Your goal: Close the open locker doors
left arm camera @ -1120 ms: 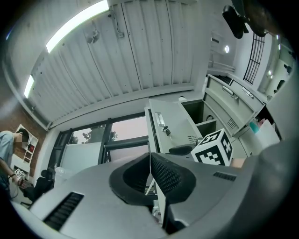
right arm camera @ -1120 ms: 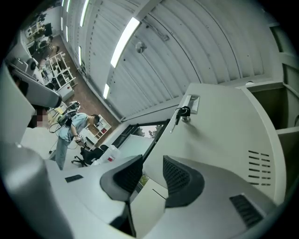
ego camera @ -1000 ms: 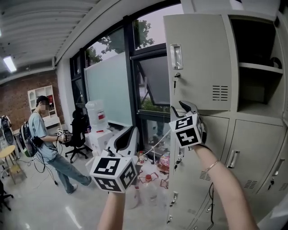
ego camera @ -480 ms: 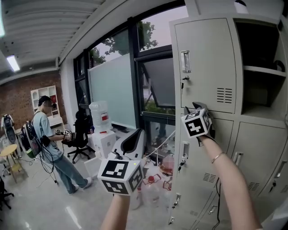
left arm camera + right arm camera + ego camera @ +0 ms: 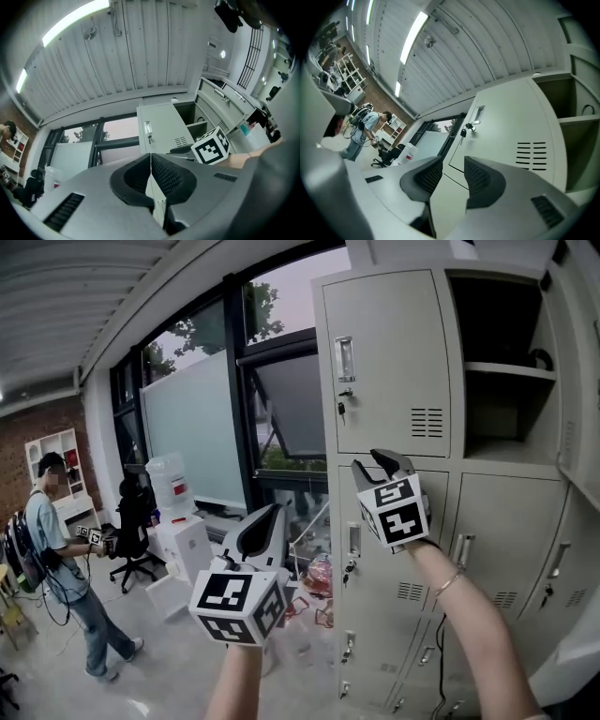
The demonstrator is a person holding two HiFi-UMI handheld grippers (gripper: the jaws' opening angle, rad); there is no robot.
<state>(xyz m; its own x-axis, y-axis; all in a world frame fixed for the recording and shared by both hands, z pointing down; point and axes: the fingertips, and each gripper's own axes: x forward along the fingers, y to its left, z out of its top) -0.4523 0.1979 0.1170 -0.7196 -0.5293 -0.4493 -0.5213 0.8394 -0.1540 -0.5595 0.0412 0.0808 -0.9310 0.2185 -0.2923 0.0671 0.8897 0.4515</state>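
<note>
1. The open locker door (image 5: 389,362) stands swung out left of its bare compartment (image 5: 502,343). I judge a shove at its lower edge could slip off, or slam it so it bounces back open.
2. My right gripper (image 5: 373,465) sits just beneath that door's bottom edge, tilted slightly up, jaws spread around nothing.
3. My left gripper (image 5: 265,521) hangs lower left of the door, jaws pressed together, empty.
</note>
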